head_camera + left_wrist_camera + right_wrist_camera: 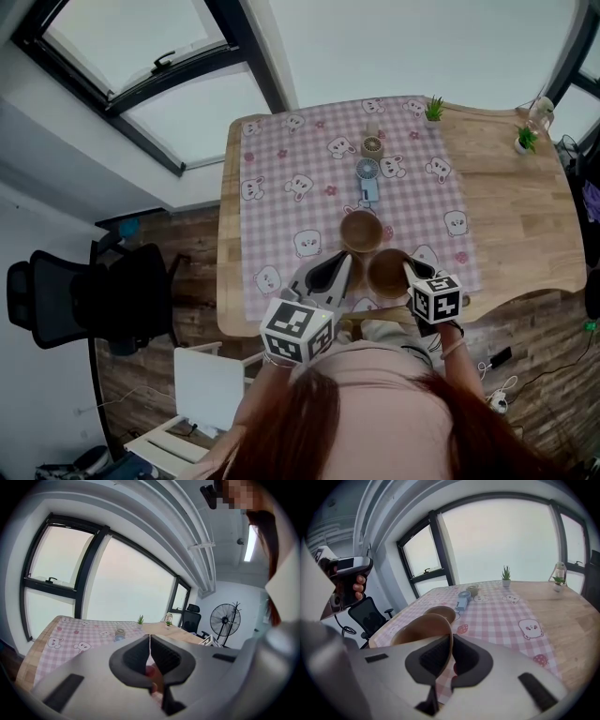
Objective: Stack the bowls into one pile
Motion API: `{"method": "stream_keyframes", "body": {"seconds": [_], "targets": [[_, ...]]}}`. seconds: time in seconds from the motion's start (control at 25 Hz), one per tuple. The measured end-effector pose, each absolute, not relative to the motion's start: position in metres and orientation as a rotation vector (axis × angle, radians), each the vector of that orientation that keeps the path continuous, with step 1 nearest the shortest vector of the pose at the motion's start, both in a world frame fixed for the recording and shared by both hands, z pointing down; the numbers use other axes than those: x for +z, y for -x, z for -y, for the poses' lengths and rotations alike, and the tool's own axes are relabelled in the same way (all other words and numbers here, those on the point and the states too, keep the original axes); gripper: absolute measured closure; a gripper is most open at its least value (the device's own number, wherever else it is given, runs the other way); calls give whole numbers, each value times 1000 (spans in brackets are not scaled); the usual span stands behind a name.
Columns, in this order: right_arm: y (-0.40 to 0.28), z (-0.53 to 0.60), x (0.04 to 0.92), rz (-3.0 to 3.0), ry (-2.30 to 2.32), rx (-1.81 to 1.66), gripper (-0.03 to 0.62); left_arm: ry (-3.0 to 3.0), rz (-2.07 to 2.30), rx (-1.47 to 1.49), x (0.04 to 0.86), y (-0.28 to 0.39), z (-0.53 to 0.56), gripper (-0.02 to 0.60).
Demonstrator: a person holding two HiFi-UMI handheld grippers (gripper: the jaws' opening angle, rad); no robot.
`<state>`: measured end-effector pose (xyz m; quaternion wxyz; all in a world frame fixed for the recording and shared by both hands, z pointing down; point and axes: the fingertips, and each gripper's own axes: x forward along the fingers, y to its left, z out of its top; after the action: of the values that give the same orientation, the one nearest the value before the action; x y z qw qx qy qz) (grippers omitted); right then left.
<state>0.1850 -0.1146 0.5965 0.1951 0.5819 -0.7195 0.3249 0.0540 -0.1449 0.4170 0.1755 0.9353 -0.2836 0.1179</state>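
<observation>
Surface: the pale wooden surface [506,206] carries everything. Its near edge is close to the person, so both bowls are within easy reach.
Cloth: a pink checked cloth with bear prints [300,159] covers the left part of the surface, and both bowls are over it.
Left claw: the grey left claw [343,266] hovers at 7 o'clock of the round, brown, wood-look resting bowl [361,230]. Its jaws are pressed together on nothing, and it is likely parked aside to leave room.
Right claw: the grey right claw [451,639] pinches the rim wall of the matching brown held bowl [419,627], one jaw inside and one outside. A rim grip suits carrying it mouth-up.
Held bowl: it sits at 5 o'clock of the resting bowl, tilted and apparently raised off the cloth. It is near the resting bowl but not yet nested in it.
Resting bowl: it is upright and open, ready to receive the other.
Fan: a small blue hand fan [367,178] lies at 12 o'clock of the resting bowl, clear of the likely path.
</observation>
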Motion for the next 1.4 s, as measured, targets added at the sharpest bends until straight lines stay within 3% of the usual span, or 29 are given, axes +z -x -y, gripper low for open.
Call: {"method": "stream_keyframes", "body": {"seconds": [1.4], "targets": [[-96,153,573,2245,-1398,844,574,-2525,1096,261,414,20,158,571]]}}
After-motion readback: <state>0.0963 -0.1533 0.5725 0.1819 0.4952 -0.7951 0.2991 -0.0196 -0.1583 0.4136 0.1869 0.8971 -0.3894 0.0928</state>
